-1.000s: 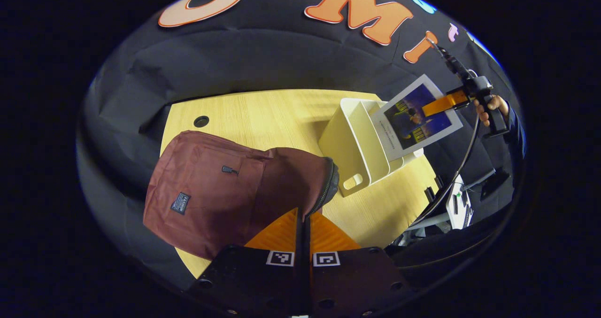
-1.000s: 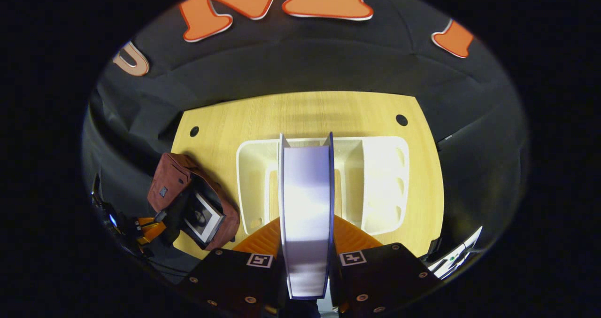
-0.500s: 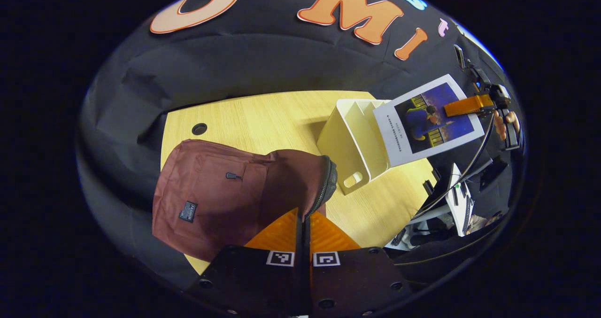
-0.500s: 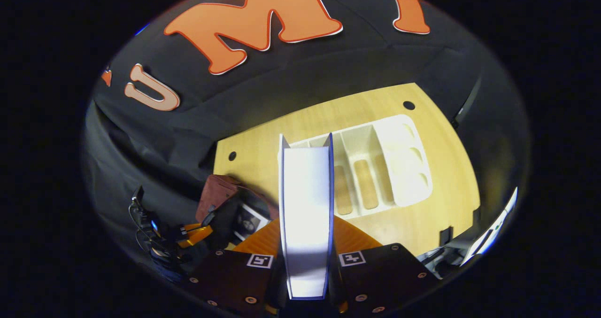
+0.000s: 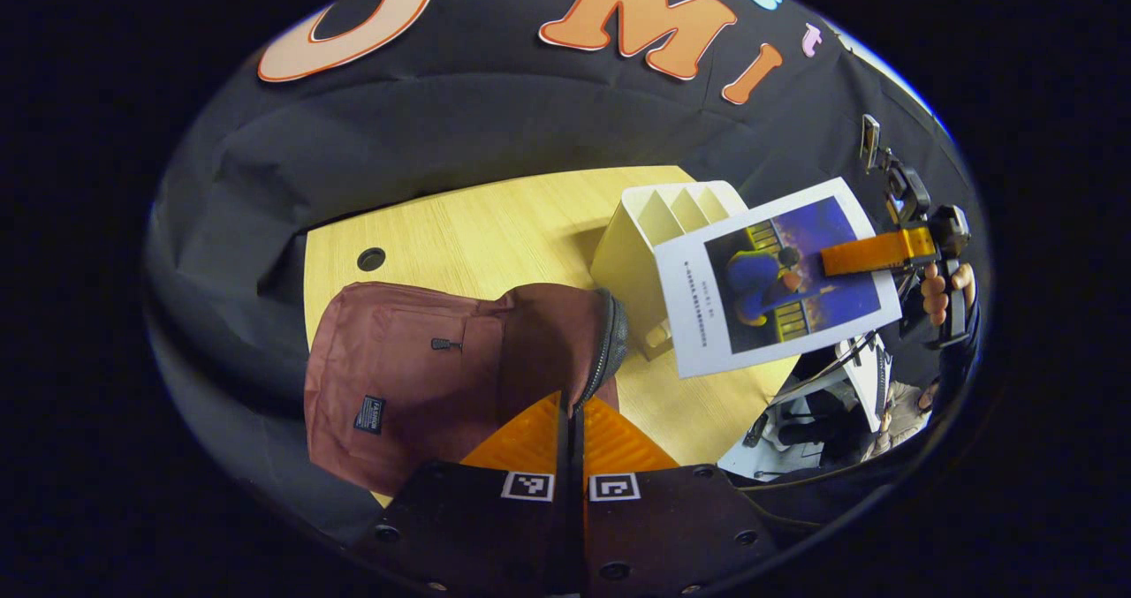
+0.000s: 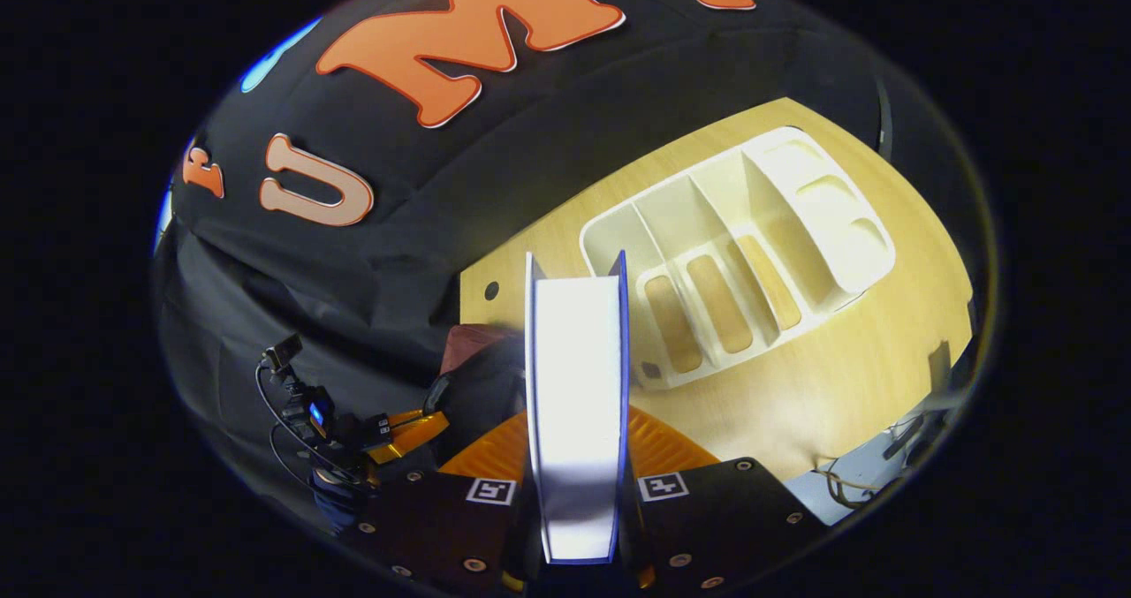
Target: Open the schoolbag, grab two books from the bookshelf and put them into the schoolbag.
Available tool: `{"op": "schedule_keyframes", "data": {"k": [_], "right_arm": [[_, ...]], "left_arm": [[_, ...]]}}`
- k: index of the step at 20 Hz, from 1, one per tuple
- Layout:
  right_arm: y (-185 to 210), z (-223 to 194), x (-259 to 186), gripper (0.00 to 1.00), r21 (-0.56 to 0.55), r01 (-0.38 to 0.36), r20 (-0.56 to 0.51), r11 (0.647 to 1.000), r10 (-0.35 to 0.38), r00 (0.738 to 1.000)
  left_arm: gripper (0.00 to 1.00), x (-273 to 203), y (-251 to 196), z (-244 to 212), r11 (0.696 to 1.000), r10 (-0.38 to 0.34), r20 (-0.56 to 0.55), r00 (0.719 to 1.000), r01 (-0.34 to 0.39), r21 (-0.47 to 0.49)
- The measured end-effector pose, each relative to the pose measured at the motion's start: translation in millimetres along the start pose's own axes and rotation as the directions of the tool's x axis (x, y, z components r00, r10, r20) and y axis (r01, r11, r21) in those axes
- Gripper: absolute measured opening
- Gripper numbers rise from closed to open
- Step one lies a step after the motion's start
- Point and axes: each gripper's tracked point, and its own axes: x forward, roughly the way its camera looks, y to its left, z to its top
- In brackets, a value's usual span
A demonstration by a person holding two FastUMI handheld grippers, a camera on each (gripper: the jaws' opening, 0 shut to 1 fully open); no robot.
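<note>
The maroon schoolbag lies on the wooden table, its zipped rim raised. My left gripper is shut on that rim and holds the opening up. A book with a blue picture cover hangs in the air in front of the cream bookshelf, pinched by my right gripper. In the right gripper view the book's white page edge stands upright between the fingers of my right gripper. The bookshelf lies to the right, its slots without books. The schoolbag is partly hidden behind the book.
A person's hand holds the right gripper's handle. Cables and white equipment sit beyond the table's right edge. A round hole marks the table's far left corner. My left gripper shows at lower left in the right gripper view.
The right gripper has carried the book out of the bookshelf and lower, towards the schoolbag. The left gripper keeps its hold on the bag's rim, shifted only slightly.
</note>
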Motion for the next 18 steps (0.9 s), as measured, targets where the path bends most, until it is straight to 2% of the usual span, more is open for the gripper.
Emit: {"op": "schedule_keyframes", "data": {"k": [8, 14, 18], "right_arm": [[32, -67, 74, 0.35, 0.18, -0.141, -0.025, 0.973, 0.148, 0.989], [63, -99, 124, 0.35, 0.209, -0.214, -0.001, 0.954, 0.219, 0.976], [80, -116, 159, 0.35, 0.25, -0.235, 0.017, 0.939, 0.239, 0.971]], "left_arm": [[0.01, -9, 2, 0, 1.0, -0.007, 0.005, 1.0, 0.007, 0.006], [0.01, -6, -6, 5, 1.0, -0.019, 0.016, 1.0, 0.019, 0.004], [0.01, -3, -13, 9, 1.0, -0.028, 0.036, 0.999, 0.028, -0.001]]}}
